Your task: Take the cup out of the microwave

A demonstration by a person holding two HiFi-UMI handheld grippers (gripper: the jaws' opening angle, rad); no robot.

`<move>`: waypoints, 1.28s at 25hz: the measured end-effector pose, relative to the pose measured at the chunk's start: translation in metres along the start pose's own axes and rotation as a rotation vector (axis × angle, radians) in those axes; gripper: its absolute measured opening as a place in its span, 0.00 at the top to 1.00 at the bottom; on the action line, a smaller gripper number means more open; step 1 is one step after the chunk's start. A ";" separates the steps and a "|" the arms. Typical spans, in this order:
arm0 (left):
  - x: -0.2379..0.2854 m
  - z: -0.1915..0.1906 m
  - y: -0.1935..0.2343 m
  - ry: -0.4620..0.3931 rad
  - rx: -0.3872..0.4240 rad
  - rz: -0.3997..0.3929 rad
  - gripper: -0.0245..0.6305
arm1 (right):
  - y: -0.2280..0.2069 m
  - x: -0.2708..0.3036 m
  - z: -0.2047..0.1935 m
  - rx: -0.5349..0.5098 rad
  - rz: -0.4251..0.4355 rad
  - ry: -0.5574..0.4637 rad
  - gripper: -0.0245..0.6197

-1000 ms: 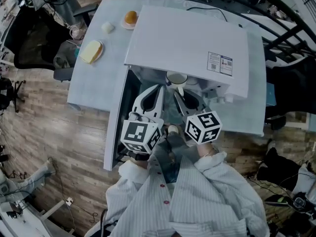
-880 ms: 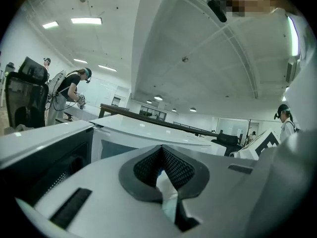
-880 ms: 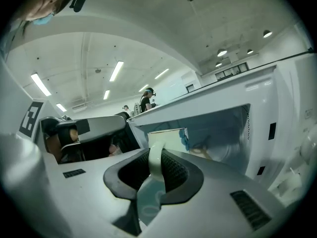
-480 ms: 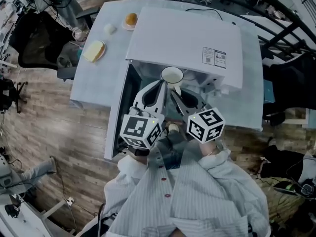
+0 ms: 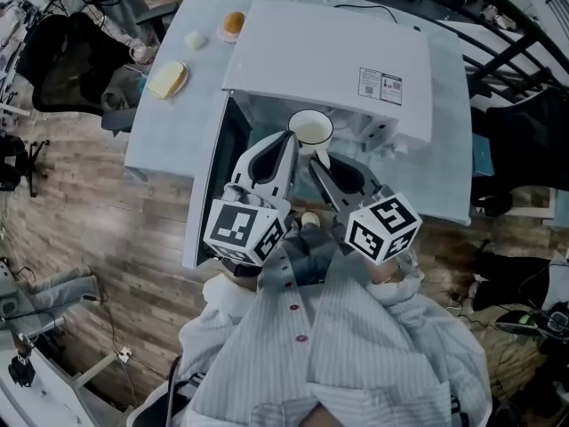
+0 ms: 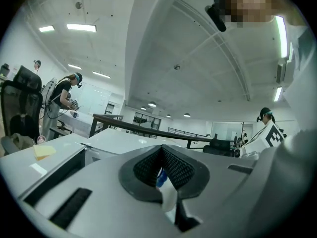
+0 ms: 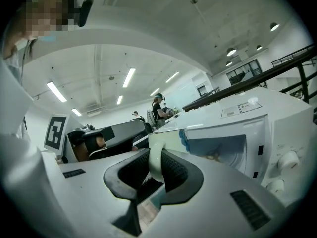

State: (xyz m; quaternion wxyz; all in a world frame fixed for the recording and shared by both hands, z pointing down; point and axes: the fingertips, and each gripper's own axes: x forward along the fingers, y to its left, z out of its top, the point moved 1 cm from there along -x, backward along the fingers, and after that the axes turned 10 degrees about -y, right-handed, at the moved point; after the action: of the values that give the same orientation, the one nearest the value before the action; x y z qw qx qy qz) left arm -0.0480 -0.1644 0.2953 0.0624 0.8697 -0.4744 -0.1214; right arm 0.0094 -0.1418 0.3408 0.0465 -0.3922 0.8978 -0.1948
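Observation:
A white cup with a blue mark hangs just in front of the open white microwave, held up between both grippers. My right gripper is shut on the cup's handle, which stands upright between its dark pads. My left gripper meets the cup's left side. Its jaws are nearly together, with a thin white and blue sliver of the cup pinched between them. In the right gripper view the left gripper shows beyond the cup, and the lit cavity opens to the right.
The microwave door swings open to the left, beside my left gripper. On the white table behind it lie a yellow slice on a plate, a bun and a small white piece. A black chair stands at far left.
Both grippers have risen and drawn back with the cup. It sat under the microwave's front edge before and now hangs out in front of the opening.

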 end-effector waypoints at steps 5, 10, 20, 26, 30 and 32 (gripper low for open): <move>-0.001 0.005 -0.012 -0.009 0.005 -0.021 0.95 | 0.002 -0.012 0.013 -0.017 0.014 -0.016 0.83; 0.001 0.005 -0.020 -0.008 0.004 -0.031 0.95 | 0.001 -0.021 0.023 -0.031 0.013 -0.041 0.83; 0.000 0.011 -0.021 -0.024 0.022 -0.015 0.95 | 0.000 -0.028 0.034 -0.027 0.018 -0.081 0.83; -0.004 0.010 -0.024 -0.024 0.024 -0.017 0.95 | 0.000 -0.031 0.034 -0.018 0.017 -0.087 0.83; -0.008 0.010 -0.024 -0.023 0.028 -0.014 0.95 | 0.004 -0.031 0.034 -0.019 0.021 -0.086 0.83; -0.009 0.011 -0.024 -0.025 0.026 -0.014 0.95 | 0.004 -0.030 0.033 -0.017 0.021 -0.084 0.83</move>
State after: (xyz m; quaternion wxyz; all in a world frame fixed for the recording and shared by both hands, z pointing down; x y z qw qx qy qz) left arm -0.0364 -0.1434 0.2807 0.0443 0.8720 -0.4707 -0.1266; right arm 0.0350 -0.1272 0.3069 0.0830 -0.3908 0.9008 -0.1702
